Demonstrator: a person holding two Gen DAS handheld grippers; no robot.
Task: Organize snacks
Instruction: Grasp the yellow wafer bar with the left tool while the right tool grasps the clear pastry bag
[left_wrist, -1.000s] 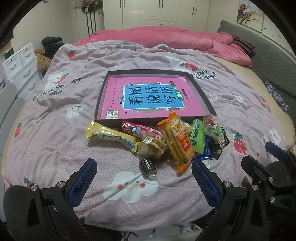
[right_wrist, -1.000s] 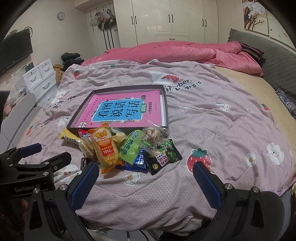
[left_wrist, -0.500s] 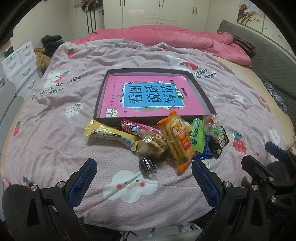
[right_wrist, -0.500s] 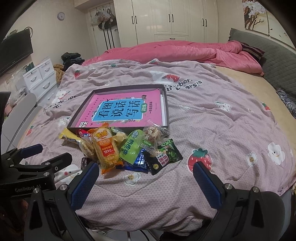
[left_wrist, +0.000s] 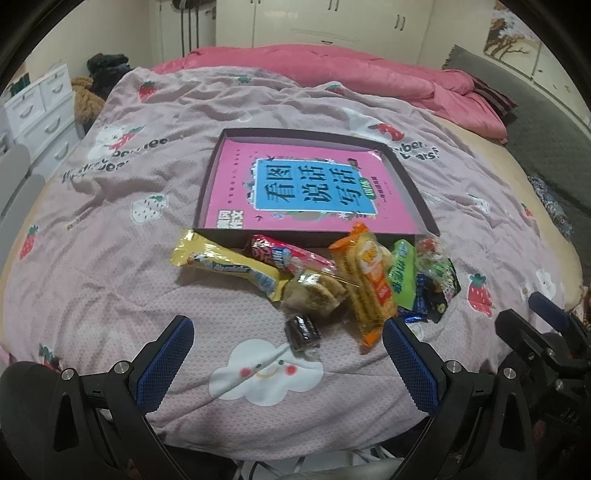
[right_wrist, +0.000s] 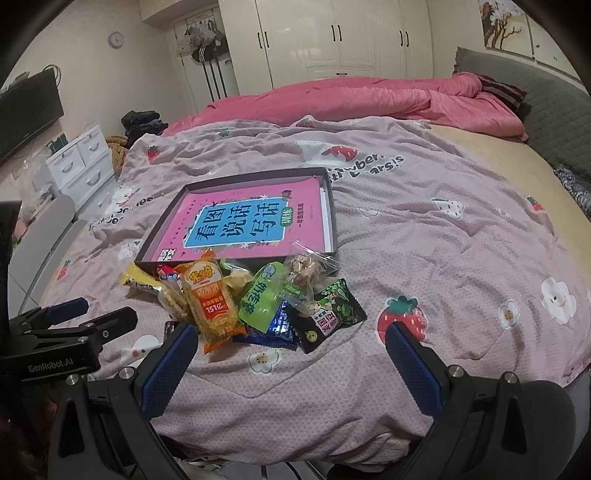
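Observation:
A pile of snack packets lies on the bed in front of a shallow dark tray (left_wrist: 207, 192) (right_wrist: 332, 221) that holds a pink book (left_wrist: 236, 184) (right_wrist: 258, 206). The pile includes a yellow bar (left_wrist: 225, 266), a red packet (left_wrist: 284, 254), an orange cracker pack (left_wrist: 369, 280) (right_wrist: 212, 299), a green packet (left_wrist: 402, 273) (right_wrist: 262, 295), a dark green packet (right_wrist: 332, 314) and a small dark sweet (left_wrist: 301, 330). My left gripper (left_wrist: 288, 362) is open and empty just short of the sweet. My right gripper (right_wrist: 291, 362) is open and empty, near the pile's front edge.
The bed has a pink-grey strawberry quilt (left_wrist: 110, 221) and a bunched pink duvet (right_wrist: 369, 99) at the back. White drawers (right_wrist: 81, 162) stand to the left, wardrobes (right_wrist: 332, 40) behind, a grey headboard (right_wrist: 546, 103) at right. Each gripper shows in the other's view (left_wrist: 546, 332) (right_wrist: 62, 332).
Both grippers have edged slightly forward toward the snack pile. Nothing has been picked up or moved.

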